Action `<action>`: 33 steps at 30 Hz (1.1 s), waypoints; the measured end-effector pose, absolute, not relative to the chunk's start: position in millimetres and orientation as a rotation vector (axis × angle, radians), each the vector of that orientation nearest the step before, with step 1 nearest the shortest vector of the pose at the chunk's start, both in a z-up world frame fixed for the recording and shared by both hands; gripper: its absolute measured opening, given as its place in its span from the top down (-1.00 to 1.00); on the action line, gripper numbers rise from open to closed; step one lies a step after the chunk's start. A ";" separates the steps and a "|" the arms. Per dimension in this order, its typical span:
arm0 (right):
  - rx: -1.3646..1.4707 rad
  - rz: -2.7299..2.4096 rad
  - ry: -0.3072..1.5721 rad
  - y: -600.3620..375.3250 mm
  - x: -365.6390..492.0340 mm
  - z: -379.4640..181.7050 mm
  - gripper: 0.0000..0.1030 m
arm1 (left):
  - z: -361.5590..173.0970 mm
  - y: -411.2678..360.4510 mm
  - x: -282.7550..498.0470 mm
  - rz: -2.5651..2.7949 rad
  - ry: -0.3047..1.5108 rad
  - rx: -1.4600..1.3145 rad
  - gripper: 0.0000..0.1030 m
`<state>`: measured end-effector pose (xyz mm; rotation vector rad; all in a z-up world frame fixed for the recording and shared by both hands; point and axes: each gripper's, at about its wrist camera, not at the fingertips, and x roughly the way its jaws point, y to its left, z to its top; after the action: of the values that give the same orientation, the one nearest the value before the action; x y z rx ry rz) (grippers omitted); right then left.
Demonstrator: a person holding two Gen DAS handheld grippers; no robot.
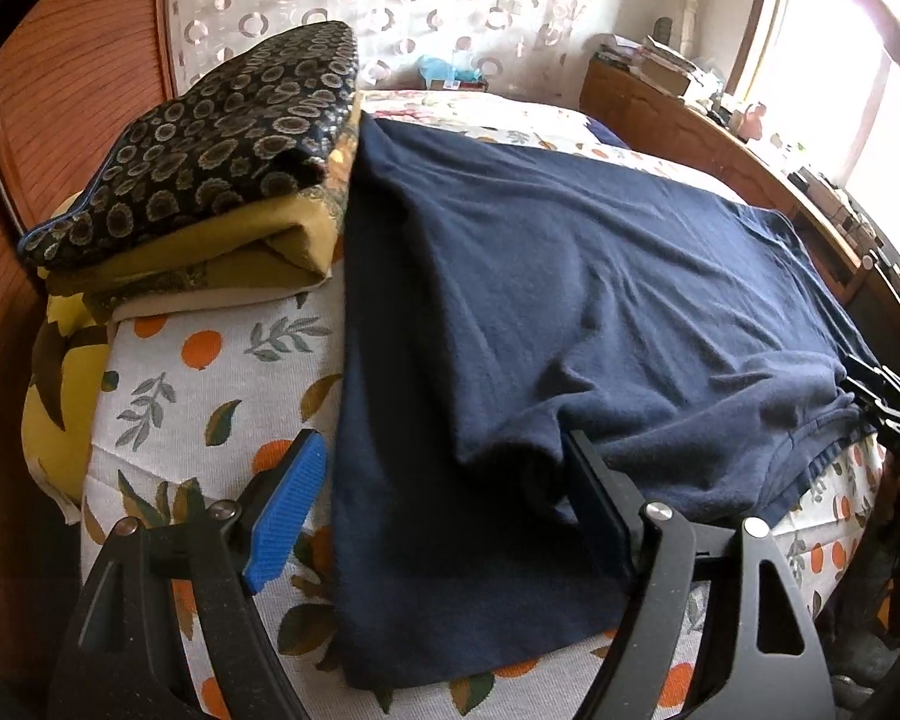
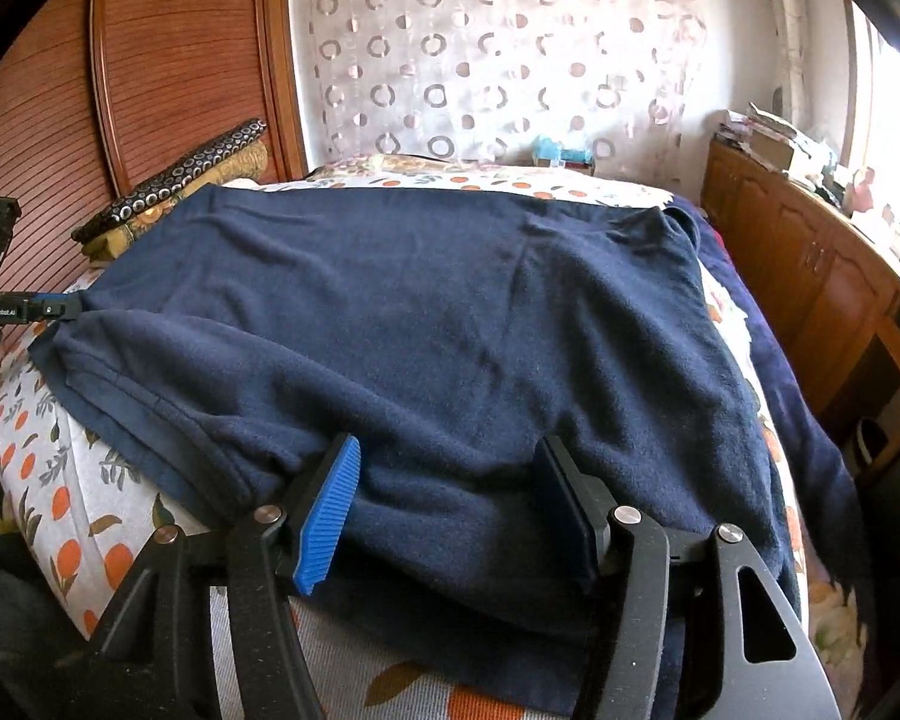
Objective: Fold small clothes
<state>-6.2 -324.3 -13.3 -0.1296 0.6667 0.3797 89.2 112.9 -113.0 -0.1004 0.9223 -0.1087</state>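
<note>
Navy fleece top (image 2: 426,324) spread over bed near edge (image 2: 48,480). Left gripper (image 1: 444,516), right gripper (image 2: 450,504): fingers wide, straddling hem, nothing pinched. Risk: closing catches only top layer, fold skews.

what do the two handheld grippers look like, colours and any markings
Both are matte black plastic with silver pivot bolts and cut-out side plates. The left gripper and right gripper each carry ribbed blue pads on their two fingers. Seen from the right wrist view, the left one's black body bears small white lettering, too small to read surely. No cables or sleeves show.
</note>
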 end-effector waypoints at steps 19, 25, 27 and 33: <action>-0.124 0.383 0.667 -321.1 -7.7 -8.2 -0.21 | -27.2 50.4 70.0 -0.308 0.630 -0.069 0.75; -0.117 0.385 0.663 -321.6 -7.7 -9.6 -0.21 | -17.9 16.5 71.1 -0.363 0.597 -0.022 0.75; -0.117 0.384 0.662 -320.9 -7.8 -10.0 -0.21 | -19.1 10.3 70.6 -0.378 0.597 -0.017 0.75; -0.117 0.377 0.665 -320.1 -7.4 -10.2 -0.21 | -12.5 -6.6 73.2 -0.414 0.577 -0.016 0.76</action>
<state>-7.4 -320.1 -10.2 -0.1171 0.6652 0.3773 73.2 -6.6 -12.5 -0.0164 0.5774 -0.4139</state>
